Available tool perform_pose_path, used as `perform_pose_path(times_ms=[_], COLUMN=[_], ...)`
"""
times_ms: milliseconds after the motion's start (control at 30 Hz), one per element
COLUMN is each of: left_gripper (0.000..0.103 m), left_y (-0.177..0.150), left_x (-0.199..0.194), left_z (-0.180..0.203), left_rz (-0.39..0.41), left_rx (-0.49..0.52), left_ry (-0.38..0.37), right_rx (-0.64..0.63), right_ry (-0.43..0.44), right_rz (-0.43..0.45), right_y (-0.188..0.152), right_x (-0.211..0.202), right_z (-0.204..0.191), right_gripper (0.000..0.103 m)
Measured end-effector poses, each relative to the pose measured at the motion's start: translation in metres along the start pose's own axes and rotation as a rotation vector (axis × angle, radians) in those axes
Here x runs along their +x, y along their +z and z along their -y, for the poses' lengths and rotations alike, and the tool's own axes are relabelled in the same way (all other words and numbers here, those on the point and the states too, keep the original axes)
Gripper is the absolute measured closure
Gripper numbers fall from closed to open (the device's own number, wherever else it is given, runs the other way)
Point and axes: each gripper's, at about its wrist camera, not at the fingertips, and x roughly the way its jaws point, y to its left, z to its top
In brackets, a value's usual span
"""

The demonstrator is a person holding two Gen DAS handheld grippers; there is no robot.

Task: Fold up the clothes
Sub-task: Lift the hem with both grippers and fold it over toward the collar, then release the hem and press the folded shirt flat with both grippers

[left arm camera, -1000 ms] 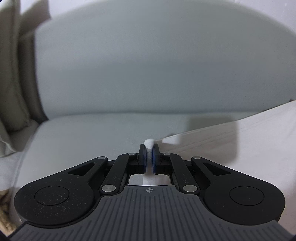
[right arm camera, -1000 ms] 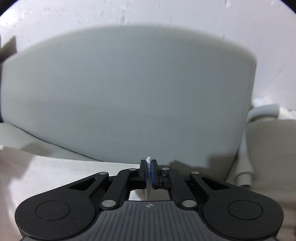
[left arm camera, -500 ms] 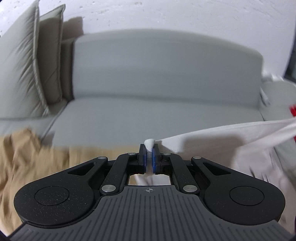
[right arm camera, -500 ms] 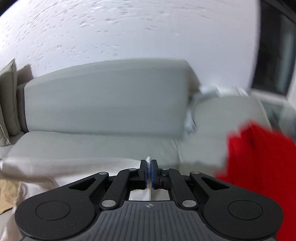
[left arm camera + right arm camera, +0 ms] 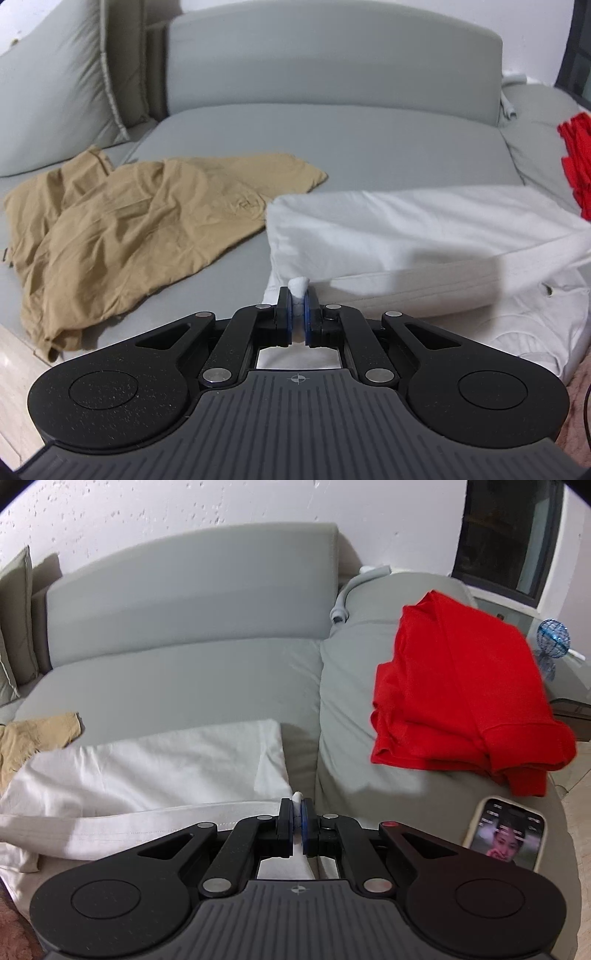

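Grey sofa (image 5: 192,672), white speckled wall (image 5: 184,506)

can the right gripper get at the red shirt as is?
Probably not yet. The right gripper is shut on the white garment, so it must let go first. Otherwise the way looks free: the red shirt lies folded on the sofa to its right, nothing on top.

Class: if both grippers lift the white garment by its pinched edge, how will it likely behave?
The white garment probably sags: it already drapes in soft folds between the left gripper and right gripper. It looks light, a thin bunched edge fitting inside shut jaws. It may slip.
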Motion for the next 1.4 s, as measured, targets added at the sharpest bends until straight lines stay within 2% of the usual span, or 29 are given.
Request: perform_pose_path(times_ms=[67, 133, 167, 200, 267, 300, 367, 467, 533, 600, 667, 833, 1000, 1067, 1133, 1233, 1267, 1333, 1400], left_gripper=[0.098, 0.096, 0.091, 0.081, 0.075, 0.066, 0.062, 0.062, 0.063, 0.074, 0.076, 0.076, 0.076, 0.075, 0.074, 0.074, 0.074, 0.074, 0.073], left_y=[-0.004, -0.010, -0.013, -0.015, -0.019, -0.019, -0.021, -0.022, -0.020, -0.014, -0.004, 0.004, -0.010, -0.029, -0.045, -0.062, -0.066, -0.070, -0.068], left_x=[-0.004, 0.004, 0.007, 0.006, 0.002, -0.002, -0.019, -0.039, -0.046, -0.046, -0.040, -0.009, 0.022, 0.038, 0.037, 0.026, 0.022, 0.012, 0.002], left_z=[0.002, 0.005, 0.007, 0.008, 0.009, 0.010, 0.009, 0.007, 0.002, 0.000, 0.000, 0.032, 0.064, 0.071, 0.069, 0.050, 0.039, 0.014, -0.008], left_rz=[-0.008, -0.067, -0.095, -0.105, -0.119, -0.110, -0.079, -0.056, -0.047, -0.041, -0.039, -0.110, -0.104, -0.174, -0.227, -0.336, -0.339, -0.301, -0.239], left_rx=[0.017, 0.040, 0.050, 0.055, 0.063, 0.065, 0.065, 0.033, -0.027, -0.067, -0.097, 0.003, 0.105, 0.121, 0.120, 0.068, 0.024, -0.083, -0.189], left_ry=[0.002, 0.016, 0.024, 0.033, 0.049, 0.057, 0.063, 0.051, 0.023, -0.005, -0.042, -0.096, -0.098, -0.097, -0.091, -0.084, -0.089, -0.101, -0.112], right_rx=[-0.002, 0.000, 0.000, 0.000, -0.002, -0.003, -0.012, -0.012, -0.027, -0.036, -0.049, -0.068, -0.090, -0.119, -0.136, -0.153, -0.147, -0.139, -0.119], right_ry=[-0.001, 0.001, 0.016, 0.018, 0.010, 0.006, 0.002, 0.030, 0.065, 0.086, 0.113, 0.182, 0.249, 0.242, 0.218, 0.188, 0.182, 0.192, 0.213], right_rz=[-0.004, -0.041, -0.099, -0.125, -0.143, -0.152, -0.136, -0.110, -0.109, -0.116, -0.142, -0.206, -0.232, -0.260, -0.263, -0.306, -0.319, -0.304, -0.248], right_y=[-0.007, -0.018, -0.023, -0.026, -0.029, -0.031, -0.033, -0.032, -0.032, -0.032, -0.030, -0.029, -0.040, -0.052, -0.066, -0.075, -0.078, -0.083, -0.086], right_x=[-0.005, -0.014, -0.011, -0.012, -0.018, -0.021, -0.034, -0.050, -0.053, -0.051, -0.042, -0.019, 0.007, 0.019, 0.018, -0.002, -0.010, -0.023, -0.038], right_z=[0.004, 0.008, 0.008, 0.008, 0.008, 0.008, 0.010, 0.008, -0.001, -0.007, -0.022, -0.058, -0.091, -0.101, -0.103, -0.101, -0.098, -0.095, -0.092], right_gripper=[0.100, 0.097, 0.097, 0.097, 0.087, 0.083, 0.073, 0.070, 0.070, 0.070, 0.070, 0.070, 0.070, 0.070, 0.070, 0.070, 0.070, 0.067, 0.066])
